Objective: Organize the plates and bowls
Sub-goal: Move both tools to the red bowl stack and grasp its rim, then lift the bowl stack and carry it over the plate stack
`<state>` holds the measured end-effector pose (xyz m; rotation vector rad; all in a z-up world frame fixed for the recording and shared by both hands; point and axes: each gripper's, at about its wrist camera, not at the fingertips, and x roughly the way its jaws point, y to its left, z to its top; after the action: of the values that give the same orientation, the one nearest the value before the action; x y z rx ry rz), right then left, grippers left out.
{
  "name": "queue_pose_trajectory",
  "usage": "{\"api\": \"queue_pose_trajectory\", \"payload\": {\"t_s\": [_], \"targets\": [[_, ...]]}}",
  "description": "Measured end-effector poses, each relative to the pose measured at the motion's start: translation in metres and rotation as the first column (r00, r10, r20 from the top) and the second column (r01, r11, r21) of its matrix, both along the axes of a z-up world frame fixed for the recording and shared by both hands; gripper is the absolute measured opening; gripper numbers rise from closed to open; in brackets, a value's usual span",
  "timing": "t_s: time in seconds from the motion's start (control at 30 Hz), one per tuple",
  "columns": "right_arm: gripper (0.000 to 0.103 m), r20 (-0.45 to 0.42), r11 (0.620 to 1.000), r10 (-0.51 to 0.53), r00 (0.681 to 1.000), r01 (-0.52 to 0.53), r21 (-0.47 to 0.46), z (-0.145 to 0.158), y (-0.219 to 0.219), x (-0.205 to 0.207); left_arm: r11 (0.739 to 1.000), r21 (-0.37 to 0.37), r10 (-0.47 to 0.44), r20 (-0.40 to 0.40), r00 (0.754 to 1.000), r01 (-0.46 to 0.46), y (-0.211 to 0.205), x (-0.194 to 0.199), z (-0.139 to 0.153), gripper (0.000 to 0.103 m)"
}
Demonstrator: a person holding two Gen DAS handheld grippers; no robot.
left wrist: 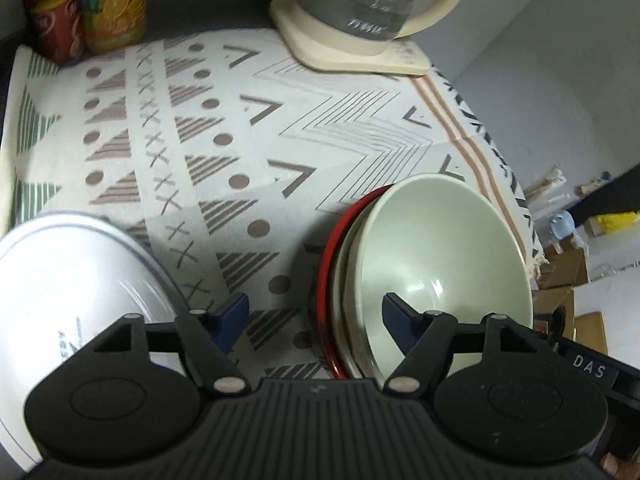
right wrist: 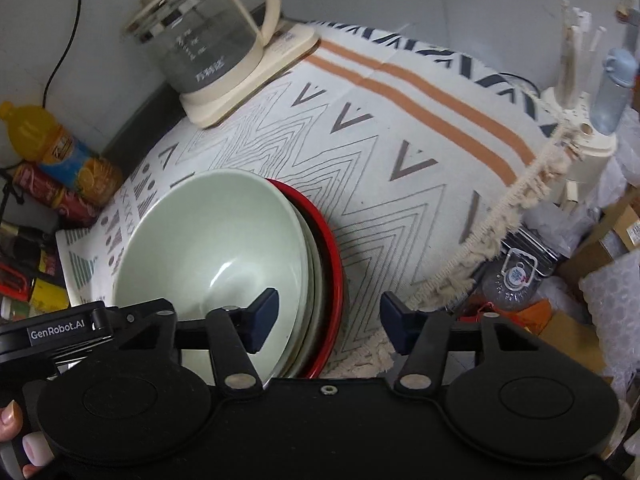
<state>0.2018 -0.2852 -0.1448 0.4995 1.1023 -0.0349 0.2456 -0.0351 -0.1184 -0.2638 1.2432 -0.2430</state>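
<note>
A pale green bowl (left wrist: 436, 248) sits on top of a stack that includes a red plate (left wrist: 326, 272), on the patterned tablecloth (left wrist: 224, 128). My left gripper (left wrist: 316, 316) is open, its right finger over the bowl's near rim and its left finger beside a white plate (left wrist: 68, 280). In the right wrist view the same green bowl (right wrist: 212, 236) and red plate (right wrist: 334, 264) lie low left. My right gripper (right wrist: 326, 320) is open, its fingers straddling the stack's right rim. Nothing is held.
A glass kettle on a cream base (left wrist: 360, 4) stands at the back of the table; two drink bottles (left wrist: 80, 4) stand at the back left. The table's right edge (right wrist: 516, 192) has a fringe, with boxes and clutter (right wrist: 600, 240) below it.
</note>
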Motion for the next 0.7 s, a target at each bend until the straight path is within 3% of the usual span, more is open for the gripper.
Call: {"api": "queue_pose_trajectory", "payload": {"t_s": [0.13, 0.33, 0.47, 0.7], "targets": [[0.035, -0.033, 0.998, 0.041, 0.999, -0.04, 0.038, -0.011, -0.003, 0.013, 0.999, 0.022, 0.036, -0.04, 0.999, -0.035, -0.006, 0.002, -0.011, 0.057], [0.031, -0.059, 0.992, 0.117, 0.991, -0.114, 0.061, -0.02, -0.001, 0.023, 0.994, -0.006, 0.108, -0.098, 0.989, -0.11, -0.007, -0.003, -0.025, 0.038], [0.031, -0.063, 0.985, 0.161, 0.985, -0.156, 0.076, -0.026, -0.001, 0.028, 0.989, -0.029, 0.139, -0.085, 0.987, -0.142, -0.01, -0.007, -0.025, 0.025], [0.03, -0.024, 0.969, 0.238, 0.971, -0.236, 0.068, -0.026, -0.004, 0.031, 0.981, -0.009, 0.194, -0.061, 0.979, -0.195, -0.017, -0.01, -0.02, 0.025]]}}
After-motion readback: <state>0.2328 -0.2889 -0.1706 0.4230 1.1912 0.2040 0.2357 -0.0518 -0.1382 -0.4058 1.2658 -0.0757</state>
